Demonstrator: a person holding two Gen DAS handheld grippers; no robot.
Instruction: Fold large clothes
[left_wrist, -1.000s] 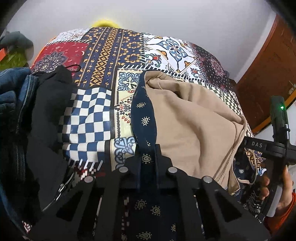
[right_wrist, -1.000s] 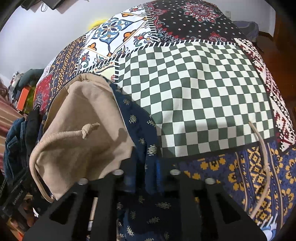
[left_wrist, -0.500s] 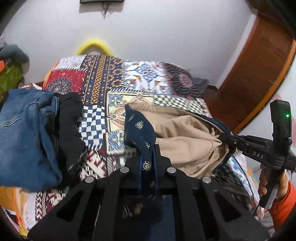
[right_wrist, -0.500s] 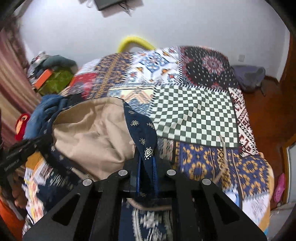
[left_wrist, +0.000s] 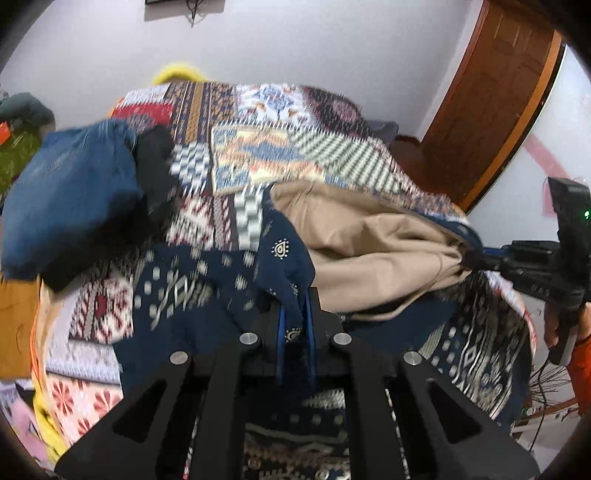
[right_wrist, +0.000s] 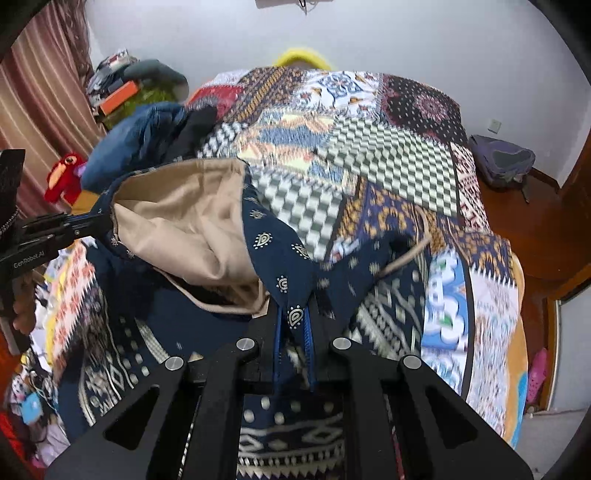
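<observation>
Purple bag (right_wrist: 504, 160) on floor: right view only

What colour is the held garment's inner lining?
Plain beige lining, seen best in the right wrist view.

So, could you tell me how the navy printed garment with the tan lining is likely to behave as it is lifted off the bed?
Probably floppy: the navy printed garment sags in soft folds between the left gripper and right gripper, both shut on its edge. Its tan lining gapes open, so layers may shift apart. The loose drawstring could trail and snag on the bedspread.
</observation>
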